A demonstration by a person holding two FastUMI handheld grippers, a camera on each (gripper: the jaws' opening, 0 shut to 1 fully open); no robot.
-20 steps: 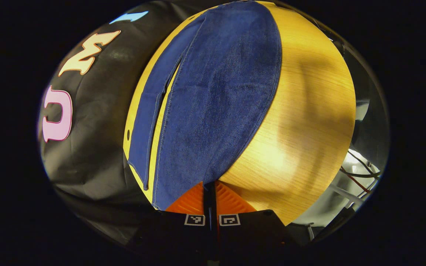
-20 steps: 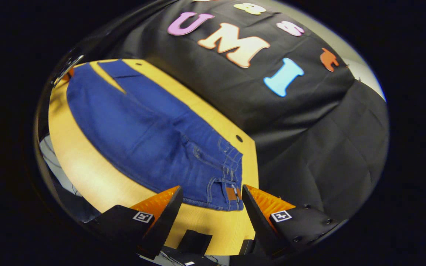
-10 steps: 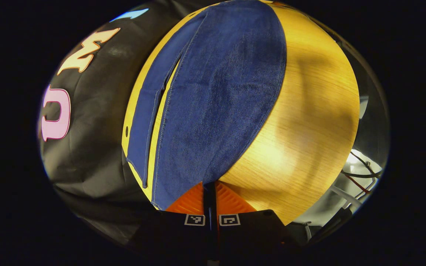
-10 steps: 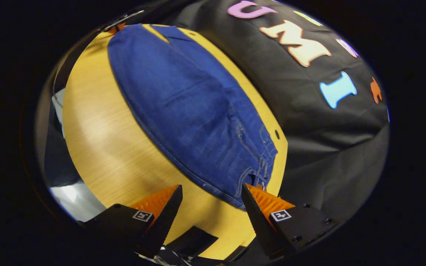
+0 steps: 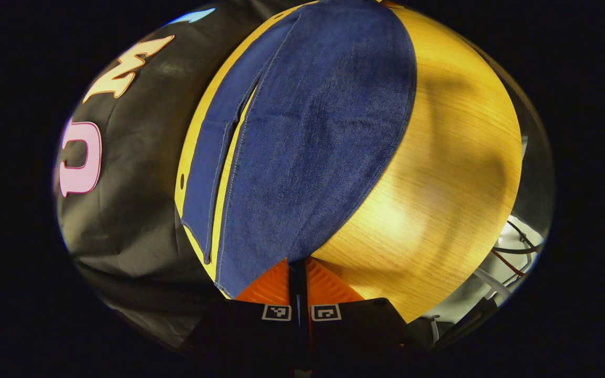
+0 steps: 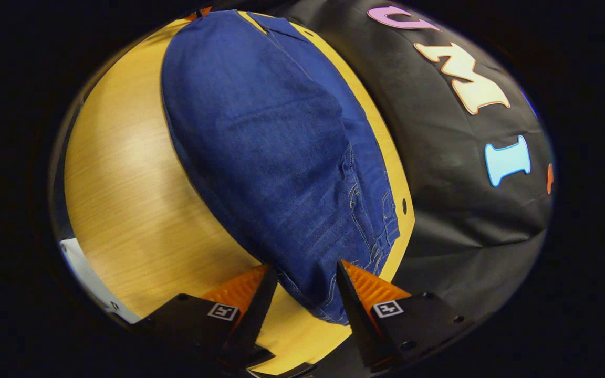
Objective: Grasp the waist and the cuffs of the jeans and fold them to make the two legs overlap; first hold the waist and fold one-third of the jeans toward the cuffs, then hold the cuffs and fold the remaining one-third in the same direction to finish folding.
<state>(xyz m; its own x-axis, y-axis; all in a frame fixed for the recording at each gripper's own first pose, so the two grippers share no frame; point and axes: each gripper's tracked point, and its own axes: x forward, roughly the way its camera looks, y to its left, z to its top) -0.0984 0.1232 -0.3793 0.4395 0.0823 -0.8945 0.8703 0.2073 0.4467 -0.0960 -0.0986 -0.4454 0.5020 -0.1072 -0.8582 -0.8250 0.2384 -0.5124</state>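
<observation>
Blue jeans [image 5: 313, 131] lie flat on the wooden table [image 5: 439, 184], the legs spread slightly in a narrow V. In the left gripper view, my left gripper [image 5: 298, 265] is shut on the cuff of the nearer leg at the table's end, its orange fingers pressed together with denim between them. The farther leg [image 5: 213, 157] lies free beside it. In the right gripper view the jeans [image 6: 271, 136] stretch away from the waist. My right gripper [image 6: 305, 275] is open, its fingers straddling the near waist corner [image 6: 313, 294], with a gap on either side of the denim.
The black booth cloth [image 6: 465, 220] hangs along the table's far long edge. A small hole [image 6: 404, 202] sits in the tabletop by the waistband. Bare wood [image 6: 124, 184] lies on the near side of the jeans. Cables [image 5: 512, 252] hang below the table edge.
My right gripper has come in to the waist corner, and its fingers have narrowed around the denim. My left gripper has stayed shut on the cuff, barely shifting.
</observation>
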